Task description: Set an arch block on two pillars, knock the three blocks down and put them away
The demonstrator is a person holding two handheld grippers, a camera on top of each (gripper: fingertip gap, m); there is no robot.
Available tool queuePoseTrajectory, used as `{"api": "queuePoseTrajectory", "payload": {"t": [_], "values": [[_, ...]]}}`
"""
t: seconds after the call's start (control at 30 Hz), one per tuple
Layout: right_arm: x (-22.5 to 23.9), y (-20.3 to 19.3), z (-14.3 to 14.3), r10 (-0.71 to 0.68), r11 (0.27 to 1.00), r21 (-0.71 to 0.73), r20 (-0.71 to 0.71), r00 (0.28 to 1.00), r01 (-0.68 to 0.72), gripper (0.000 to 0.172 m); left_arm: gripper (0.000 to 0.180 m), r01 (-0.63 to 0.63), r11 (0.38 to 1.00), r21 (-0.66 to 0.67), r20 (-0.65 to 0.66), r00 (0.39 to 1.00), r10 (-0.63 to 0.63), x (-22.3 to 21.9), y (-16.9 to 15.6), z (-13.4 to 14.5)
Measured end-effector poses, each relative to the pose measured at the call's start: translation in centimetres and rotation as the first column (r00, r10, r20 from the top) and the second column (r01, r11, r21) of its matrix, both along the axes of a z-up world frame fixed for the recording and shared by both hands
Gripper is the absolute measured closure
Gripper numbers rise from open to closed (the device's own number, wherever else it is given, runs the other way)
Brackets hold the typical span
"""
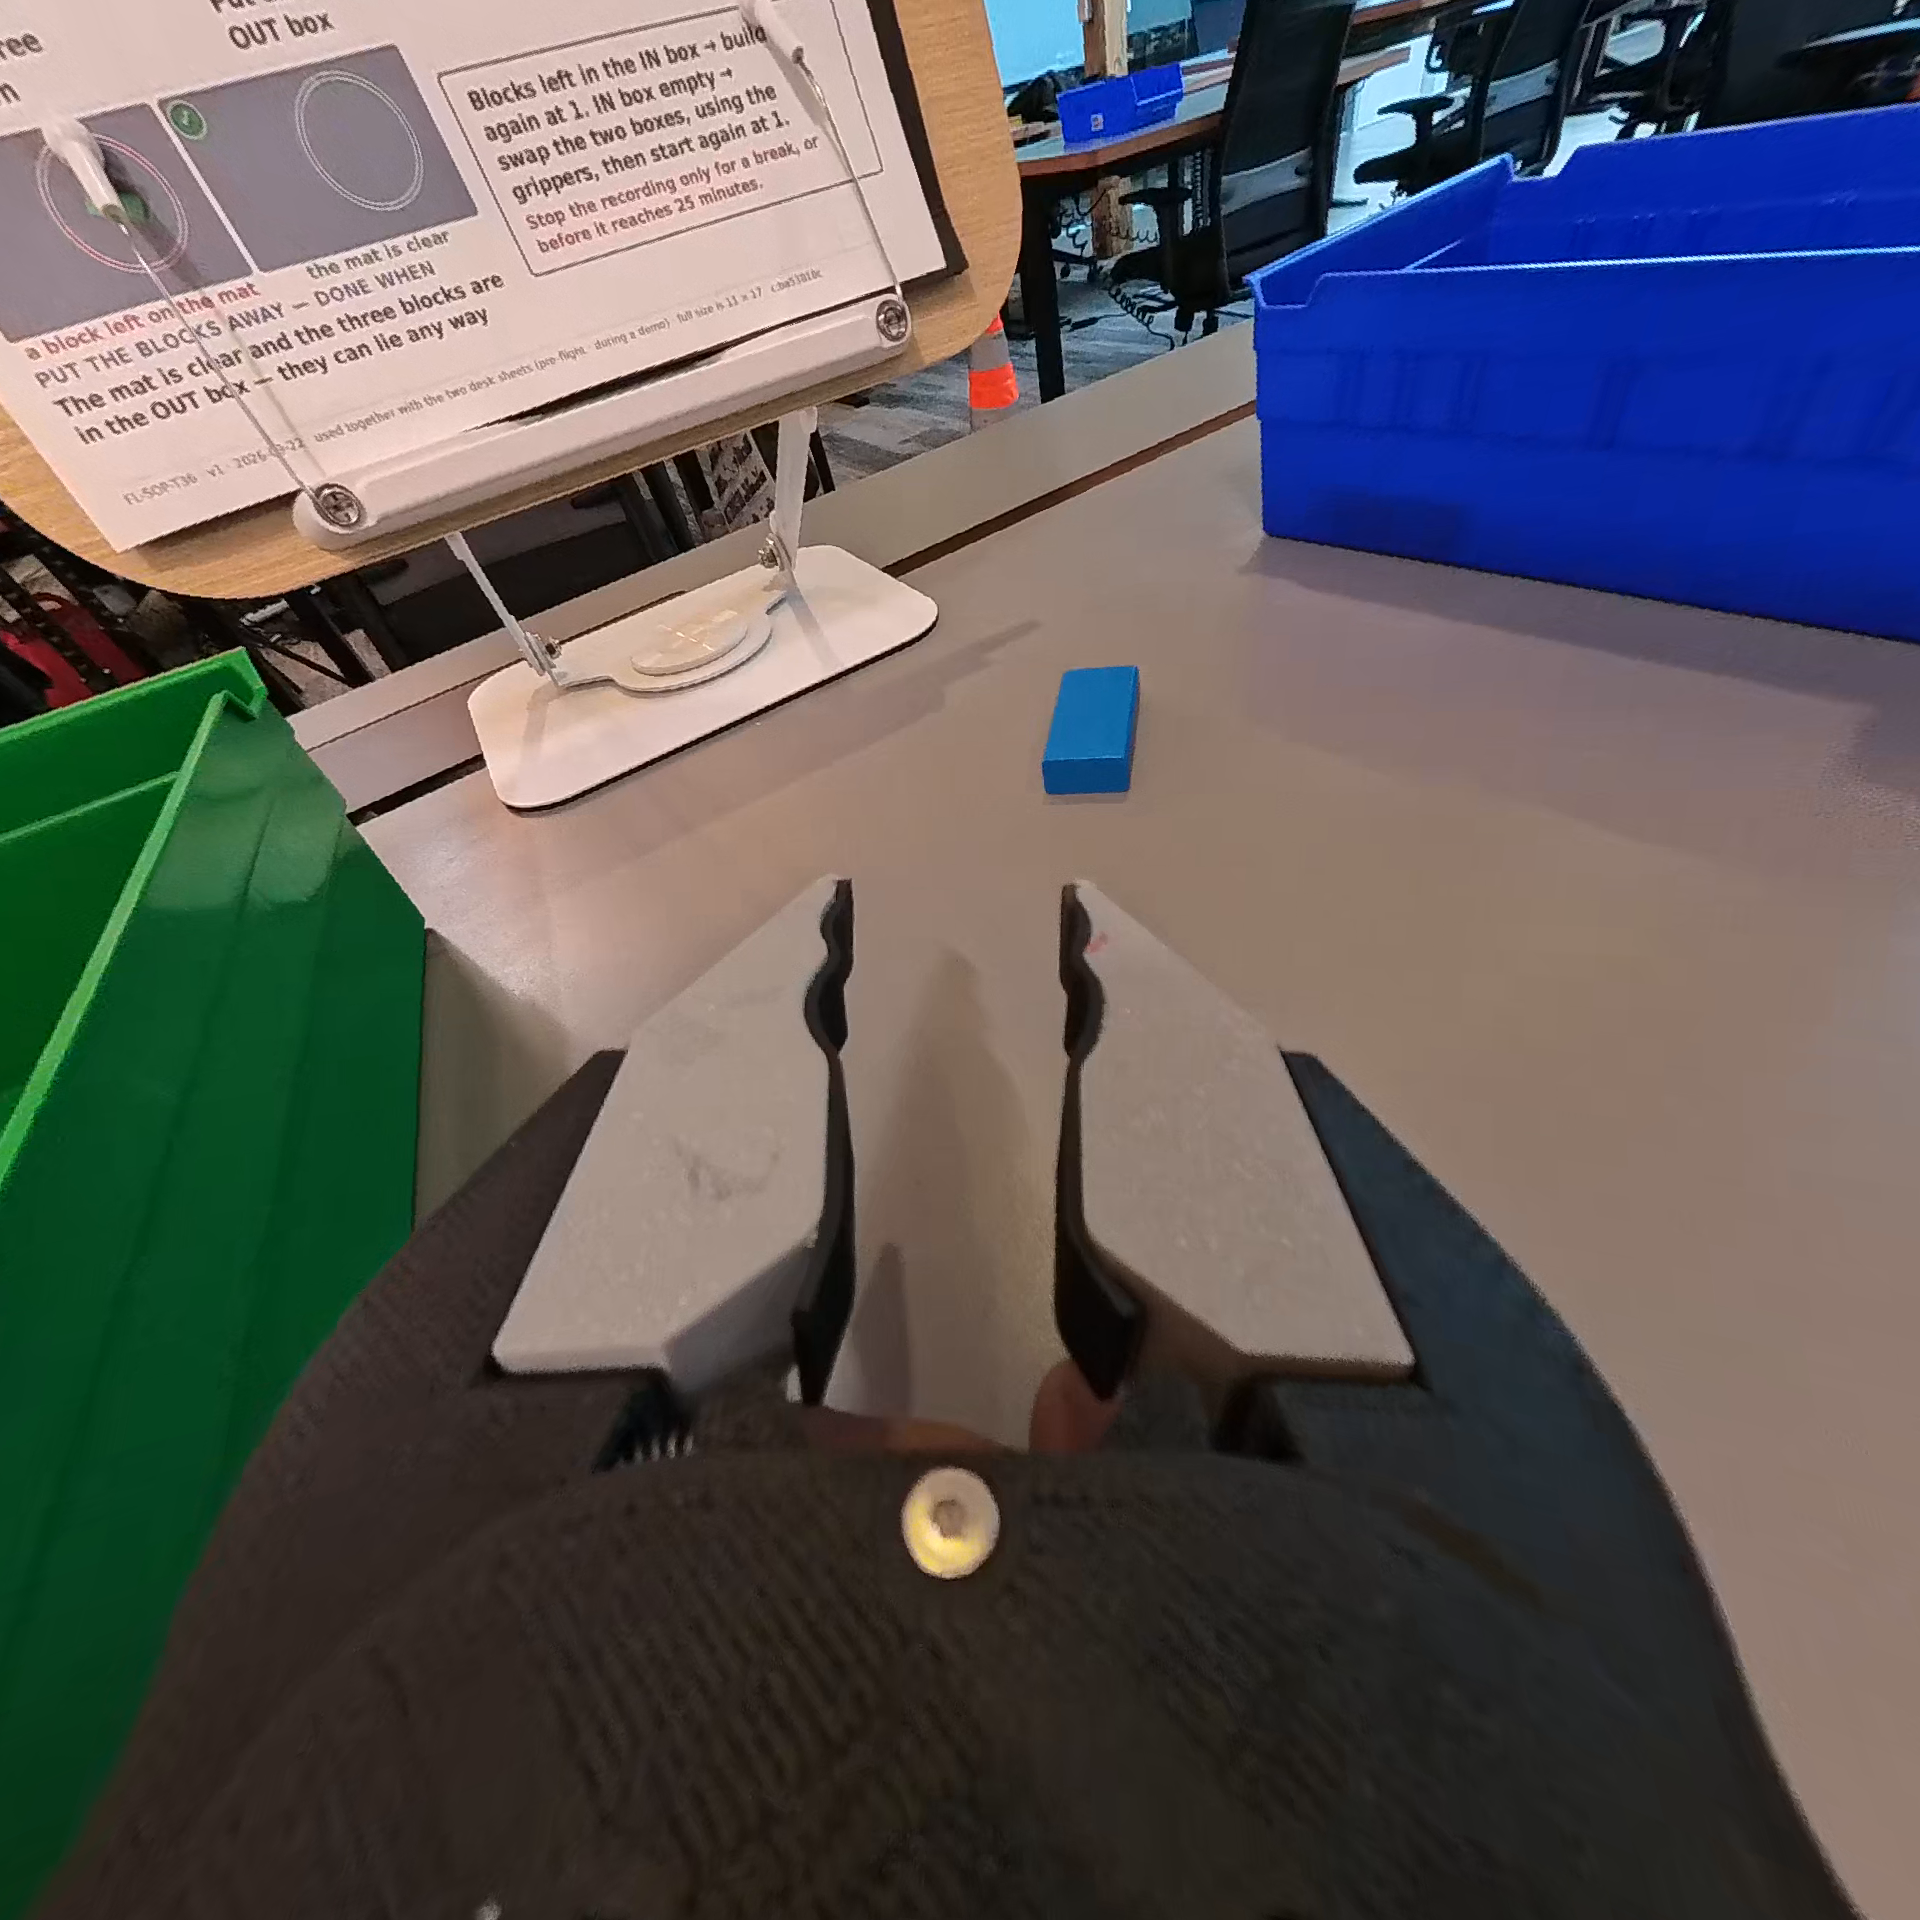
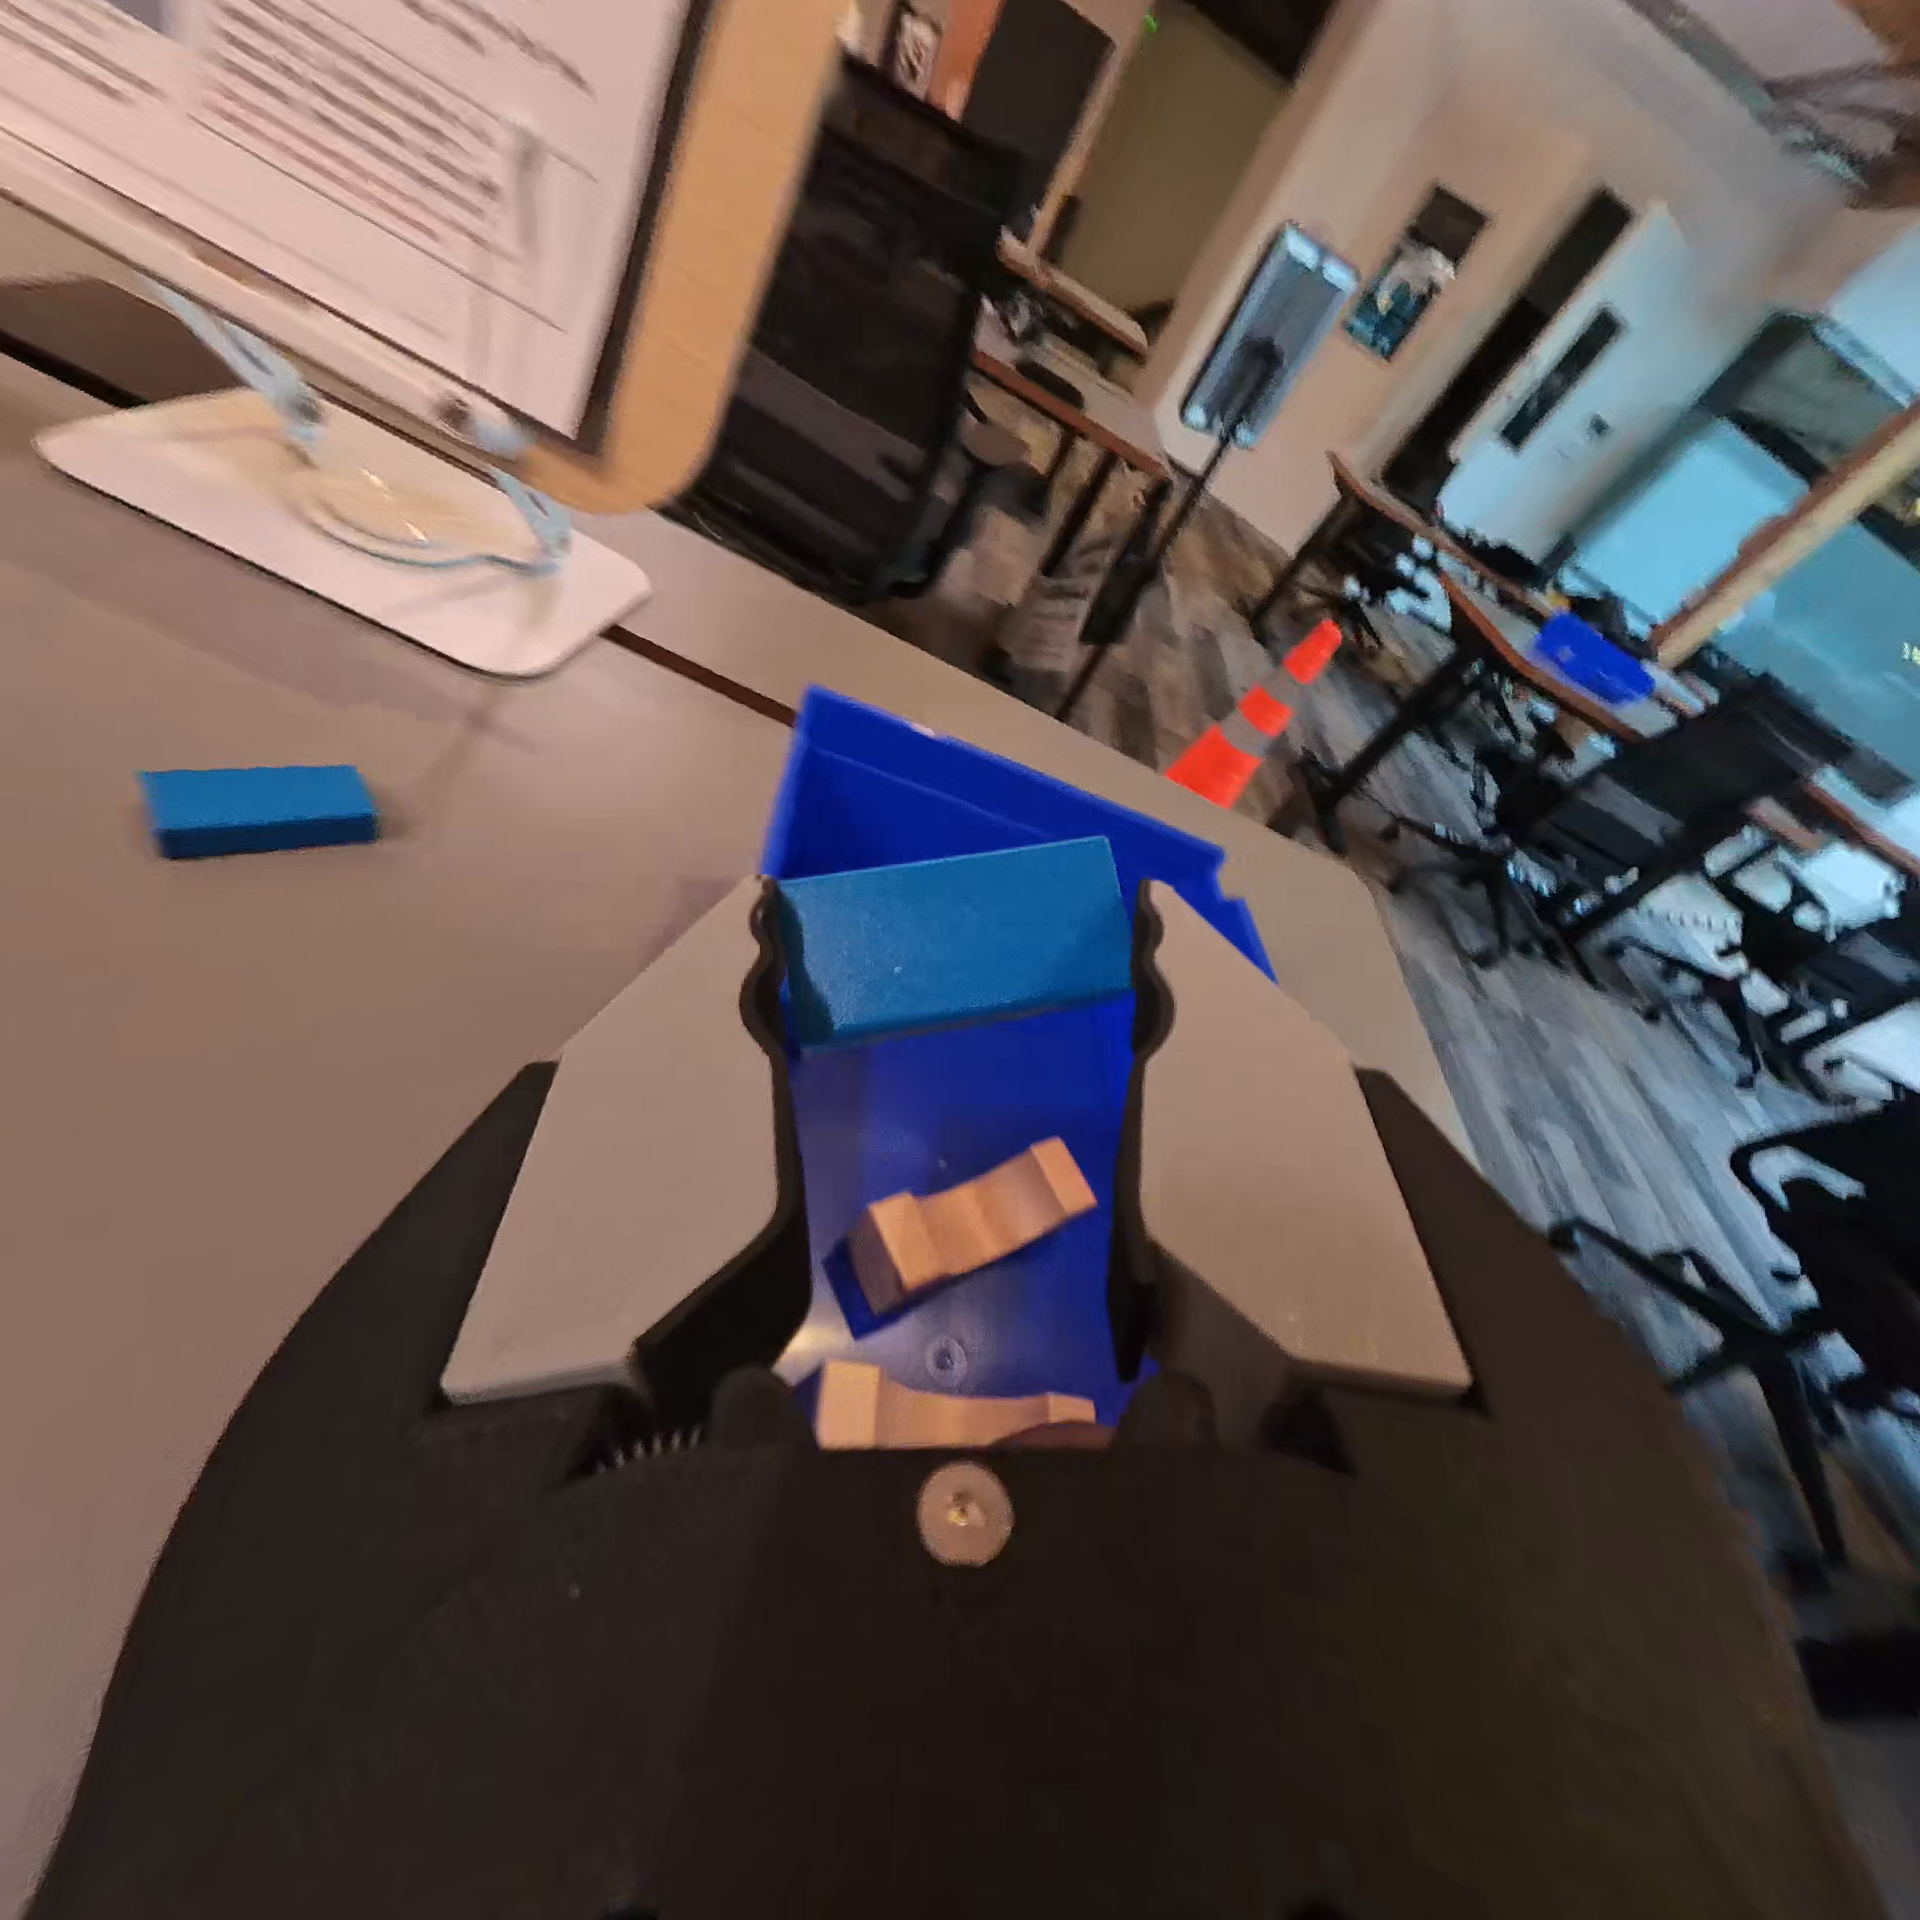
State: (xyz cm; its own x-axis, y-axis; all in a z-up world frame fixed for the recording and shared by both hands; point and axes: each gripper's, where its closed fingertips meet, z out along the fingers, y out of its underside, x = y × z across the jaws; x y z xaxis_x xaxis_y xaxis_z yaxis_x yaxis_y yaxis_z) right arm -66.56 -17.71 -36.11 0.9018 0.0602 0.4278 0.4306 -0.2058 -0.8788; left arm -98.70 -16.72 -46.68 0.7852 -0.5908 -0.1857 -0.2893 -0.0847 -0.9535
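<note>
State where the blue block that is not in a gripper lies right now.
The loose blue block lies flat on the grey table, ahead of the open left gripper, between the white stand base and the blue bin.

Between the right gripper's fingers sits a matt, fine-grained blue block. Below it the blue bin looks glossy plastic, holding bare wooden arch blocks

— What do the two grippers look like?
— The left gripper has pale grey wedge-shaped fingers lined with wavy black pads, on a ribbed black body.
— And the right gripper?
— Identical, with a silver screw centred near the camera.
</note>
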Motion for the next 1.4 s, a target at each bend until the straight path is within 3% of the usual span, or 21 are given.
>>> {"api": "queuePoseTrajectory", "payload": {"t": [0.1,0.17,0.23,0.33,0.43,0.5,0.6,0.63,0.7,0.8,0.87,1.0,1.17,1.3,1.4], "values": [[3.1,1.1,-4.8,-0.073,0.977,-0.202,-0.033,0.997,0.065,0.106,0.143,0.001,1.000,0.002,0.001,1.000,-0.001,0.0,0.0,0.0],[3.8,1.3,-6.4,-0.078,0.961,-0.267,-0.033,0.996,0.067,0.123,0.143,0.002,1.000,0.002,0.006,1.000,-0.002,0.0,0.0,0.1],[3.0,0.9,-4.2,-0.041,0.984,-0.173,-0.041,0.998,0.033,0.131,0.142,0.004,1.000,-0.004,0.009,1.000,-0.004,0.0,0.0,0.0],[0.5,-0.4,-0.1,0.060,0.998,-0.002,-0.089,0.994,-0.061,0.130,0.142,0.006,1.000,-0.020,0.013,1.000,-0.006,0.0,0.1,-0.1],[-3.4,-1.3,0.5,0.218,0.975,-0.001,-0.173,0.960,-0.222,0.127,0.141,0.005,1.000,-0.013,0.015,1.000,-0.005,0.0,0.1,0.0],[-7.0,-1.8,-0.3,0.341,0.932,-0.042,-0.246,0.907,-0.361,0.121,0.141,0.005,1.000,-0.005,0.015,1.000,-0.004,-0.1,0.0,0.1],[-13.1,-2.3,-2.5,0.483,0.827,-0.116,-0.357,0.800,-0.551,0.086,0.140,0.009,1.000,-0.013,0.019,1.000,-0.009,0.0,0.0,0.0],[-14.8,-2.2,-3.6,0.505,0.798,-0.141,-0.373,0.778,-0.586,0.082,0.140,0.010,1.000,-0.017,0.021,1.000,-0.009,0.0,0.1,0.0],[-17.0,-1.1,-5.6,0.505,0.791,-0.169,-0.364,0.783,-0.588,0.085,0.140,0.009,1.000,-0.016,0.025,1.000,-0.009,-0.1,0.1,0.0],[-18.7,1.9,-8.3,0.462,0.836,-0.146,-0.333,0.822,-0.529,0.099,0.140,0.009,1.000,-0.005,0.018,1.000,-0.009,0.0,0.0,0.1],[-19.8,3.6,-9.7,0.450,0.832,-0.191,-0.317,0.835,-0.521,0.089,0.140,0.013,1.000,-0.007,0.006,1.000,-0.013,0.1,0.0,0.0],[-19.1,8.4,-10.7,0.418,0.881,-0.196,-0.104,0.903,-0.430,0.084,0.140,0.014,1.000,0.005,-0.003,1.000,-0.014,0.2,-0.2,0.0],[-21.9,9.4,-13.5,0.540,0.767,-0.228,-0.275,0.796,-0.599,0.083,0.140,0.018,1.000,0.005,-0.017,1.000,-0.018,0.3,-0.2,-0.1],[-21.4,9.8,-14.9,0.530,0.722,-0.315,-0.320,0.785,-0.616,0.073,0.140,0.023,1.000,0.003,-0.036,0.999,-0.023,0.5,-0.2,-0.3],[-21.3,10.2,-15.4,0.518,0.736,-0.341,-0.274,0.810,-0.586,0.073,0.140,0.033,0.999,0.009,-0.080,0.996,-0.032,0.9,-0.4,-0.7]]}}
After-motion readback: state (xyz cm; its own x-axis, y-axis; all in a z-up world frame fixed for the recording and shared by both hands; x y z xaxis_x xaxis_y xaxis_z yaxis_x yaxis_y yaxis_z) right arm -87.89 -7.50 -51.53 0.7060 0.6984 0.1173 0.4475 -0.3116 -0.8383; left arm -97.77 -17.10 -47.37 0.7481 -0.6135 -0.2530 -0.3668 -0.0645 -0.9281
